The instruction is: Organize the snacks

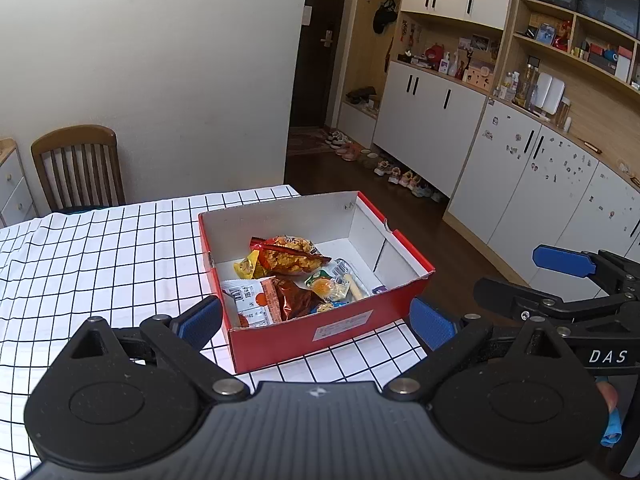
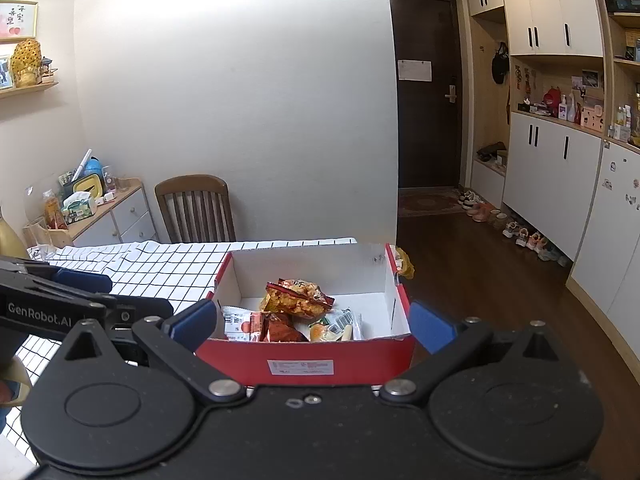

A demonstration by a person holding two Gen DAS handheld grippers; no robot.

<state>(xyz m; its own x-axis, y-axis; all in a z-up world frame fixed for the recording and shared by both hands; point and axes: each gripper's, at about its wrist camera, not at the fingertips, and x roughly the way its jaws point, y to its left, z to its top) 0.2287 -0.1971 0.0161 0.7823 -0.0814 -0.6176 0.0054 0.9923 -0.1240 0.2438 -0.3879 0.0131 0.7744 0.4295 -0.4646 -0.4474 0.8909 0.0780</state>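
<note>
Both grippers empty, spread wide, hovering short of the red box.
Left gripper (image 1: 316, 322) and right gripper (image 2: 312, 326) hold nothing. Snack packets (image 1: 288, 280) piled inside red box (image 1: 340, 332), at 12 o'clock from each, on checked tablecloth (image 1: 100, 248). Packets likely light, crinkly, slippery, crushable; pinch a sealed edge, e.g. orange chip bag (image 2: 298, 296).

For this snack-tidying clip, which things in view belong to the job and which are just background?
Job:
red box on the checked tablecloth
orange chip bag
brown packet
white-and-orange packet
left gripper, open
right gripper, open

Background:
wooden chair
row of shoes
dark door
white cabinets
</note>
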